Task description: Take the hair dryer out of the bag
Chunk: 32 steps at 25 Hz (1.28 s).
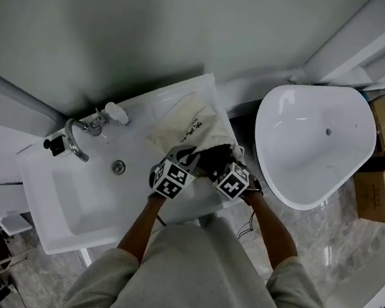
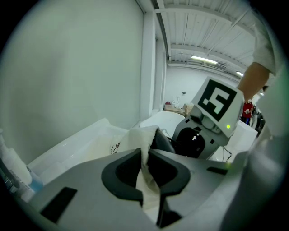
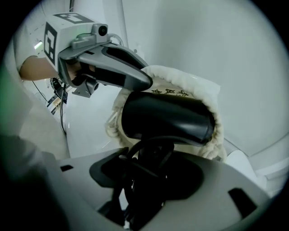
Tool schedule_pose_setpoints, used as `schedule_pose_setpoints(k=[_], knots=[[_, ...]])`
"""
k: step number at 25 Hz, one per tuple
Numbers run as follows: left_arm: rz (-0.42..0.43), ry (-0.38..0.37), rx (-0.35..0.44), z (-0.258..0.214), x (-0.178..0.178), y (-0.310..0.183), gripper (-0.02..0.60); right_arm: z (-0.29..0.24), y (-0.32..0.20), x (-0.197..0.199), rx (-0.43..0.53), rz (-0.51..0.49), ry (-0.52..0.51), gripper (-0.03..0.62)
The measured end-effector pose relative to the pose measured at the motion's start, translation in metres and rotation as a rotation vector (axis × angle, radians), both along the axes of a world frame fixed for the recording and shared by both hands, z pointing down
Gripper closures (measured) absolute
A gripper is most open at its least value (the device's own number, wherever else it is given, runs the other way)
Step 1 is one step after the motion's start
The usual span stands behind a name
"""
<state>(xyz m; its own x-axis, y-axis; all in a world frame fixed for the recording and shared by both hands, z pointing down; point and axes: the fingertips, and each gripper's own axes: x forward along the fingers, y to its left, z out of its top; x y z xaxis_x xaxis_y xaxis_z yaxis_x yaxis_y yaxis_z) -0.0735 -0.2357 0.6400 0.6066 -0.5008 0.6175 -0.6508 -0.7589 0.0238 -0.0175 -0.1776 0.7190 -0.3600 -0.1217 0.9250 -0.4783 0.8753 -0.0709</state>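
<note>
left tongs [image 2: 145,154] pinching bag [image 2: 121,145], right tongs [image 3: 149,159] apparently gripping hair dryer [image 3: 168,117]

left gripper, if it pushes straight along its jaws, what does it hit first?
The left gripper pinches the cloth bag at its rim. Just past that, the black hair dryer in its mouth likely comes first. Depth unclear.

head view: overhead, far | left gripper view, right gripper view: close, opposed | shared: bag [image 1: 183,123]
</note>
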Motion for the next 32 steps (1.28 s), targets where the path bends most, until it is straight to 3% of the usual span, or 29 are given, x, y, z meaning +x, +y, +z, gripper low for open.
schedule_pose_setpoints(k=[19, 26, 32], knots=[[0.004, -0.011, -0.002, 0.001, 0.004, 0.000, 0.538, -0.043, 0.046, 0.009, 0.079, 0.034, -0.174, 0.353], [0.004, -0.008, -0.004, 0.002, 0.008, 0.002, 0.538, -0.062, 0.058, 0.013, 0.138, 0.102, -0.260, 0.353], [0.006, -0.007, -0.003, 0.002, 0.010, 0.004, 0.537, -0.096, 0.051, 0.013, 0.217, 0.221, -0.366, 0.352]])
